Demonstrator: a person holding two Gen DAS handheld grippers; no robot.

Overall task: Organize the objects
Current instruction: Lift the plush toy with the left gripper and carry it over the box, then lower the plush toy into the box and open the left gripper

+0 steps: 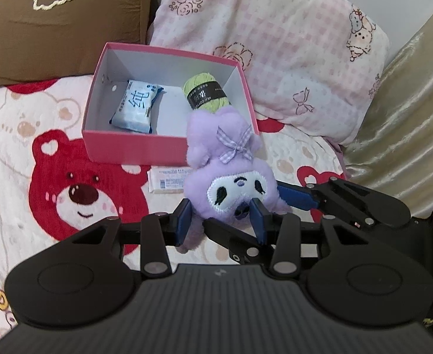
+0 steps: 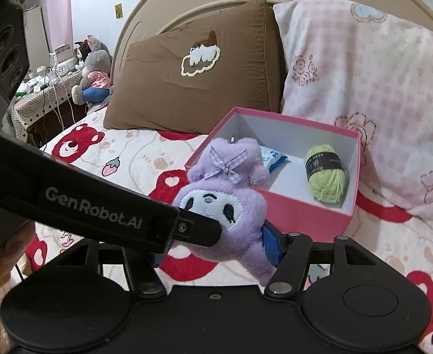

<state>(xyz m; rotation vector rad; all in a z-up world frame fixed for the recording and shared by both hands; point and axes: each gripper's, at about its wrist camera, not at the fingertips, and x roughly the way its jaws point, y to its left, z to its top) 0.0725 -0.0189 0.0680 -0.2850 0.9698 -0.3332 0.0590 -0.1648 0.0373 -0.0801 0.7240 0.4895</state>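
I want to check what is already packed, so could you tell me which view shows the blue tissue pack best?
The left wrist view: the blue tissue pack lies fully visible in the pink box. In the right wrist view only a corner of the pack shows behind the purple plush toy.

Purple plush [image 1: 231, 174] upside-down, lifted before open pink box [image 1: 133, 147] holding yarn [image 1: 206, 94], tissues [image 1: 136, 107].

Soft even indoor light, faint shadows; fisheye bending at edges (corners vignetted); mild blur.
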